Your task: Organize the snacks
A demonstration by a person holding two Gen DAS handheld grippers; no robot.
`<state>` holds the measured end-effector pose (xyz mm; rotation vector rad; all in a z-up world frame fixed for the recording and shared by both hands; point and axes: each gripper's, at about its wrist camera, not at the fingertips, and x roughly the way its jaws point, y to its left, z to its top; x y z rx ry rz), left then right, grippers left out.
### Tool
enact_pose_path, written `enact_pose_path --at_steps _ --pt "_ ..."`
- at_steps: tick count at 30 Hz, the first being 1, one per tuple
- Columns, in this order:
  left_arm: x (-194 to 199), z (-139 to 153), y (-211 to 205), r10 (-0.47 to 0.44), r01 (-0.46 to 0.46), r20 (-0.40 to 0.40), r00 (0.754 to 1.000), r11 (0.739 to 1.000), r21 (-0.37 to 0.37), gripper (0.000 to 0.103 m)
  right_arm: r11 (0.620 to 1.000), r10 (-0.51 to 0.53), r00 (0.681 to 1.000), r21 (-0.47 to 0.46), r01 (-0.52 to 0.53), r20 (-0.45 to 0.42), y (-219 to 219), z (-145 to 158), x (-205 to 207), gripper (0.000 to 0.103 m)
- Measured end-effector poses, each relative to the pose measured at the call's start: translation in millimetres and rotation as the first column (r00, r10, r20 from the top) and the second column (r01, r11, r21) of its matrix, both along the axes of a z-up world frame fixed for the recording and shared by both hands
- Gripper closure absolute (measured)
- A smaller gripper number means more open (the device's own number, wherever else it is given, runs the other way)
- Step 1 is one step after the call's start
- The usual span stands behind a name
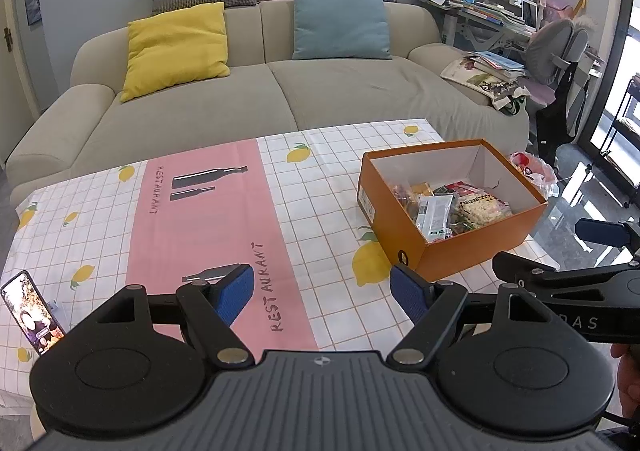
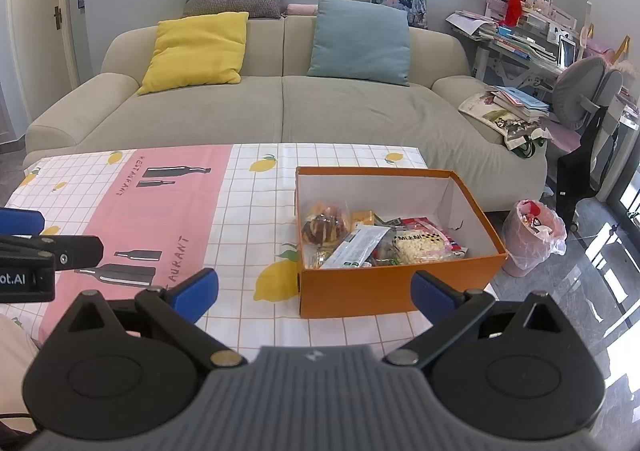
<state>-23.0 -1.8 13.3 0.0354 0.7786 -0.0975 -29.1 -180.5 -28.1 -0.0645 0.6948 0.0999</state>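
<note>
A beige sofa (image 2: 280, 111) with a yellow cushion (image 2: 196, 51) and a blue cushion (image 2: 360, 39) fills the far side of the room, and a cluttered desk (image 2: 532, 43) stands far right. Nearer lies the table (image 1: 304, 187) under a checked cloth with lemons and a pink band. On its right part sits the orange box (image 2: 392, 287), lid off, with the snacks (image 2: 376, 239) heaped in its near half: a wrapped pastry at the left, a pale flat packet across the middle, a rice-cake pack to the right.

No loose snack shows on the cloth, so the gathering step looks finished, or else sorting out of the box has not begun; I cannot tell which.

The left gripper (image 1: 322, 287) hangs over the near cloth with its jaws spread wide and nothing between them. The right gripper (image 2: 316, 293) hovers just before the box's near wall, likewise wide apart and empty.

A next reach into the box would call for lifting over that near wall and choosing one packet from an overlapping pile.

A phone (image 1: 32, 311) lies near the left edge, well clear. A pink-bagged bin (image 2: 534, 235) stands on the floor right of the table.
</note>
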Motion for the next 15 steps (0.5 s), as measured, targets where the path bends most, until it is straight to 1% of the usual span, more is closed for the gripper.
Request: enact_pose_path --at_steps 15 --pt "-0.1 0.1 0.2 -0.004 0.004 0.000 1.000 1.000 0.000 0.012 1.000 0.003 1.000 -0.002 -0.003 -0.002 1.0 -0.6 0.1 0.003"
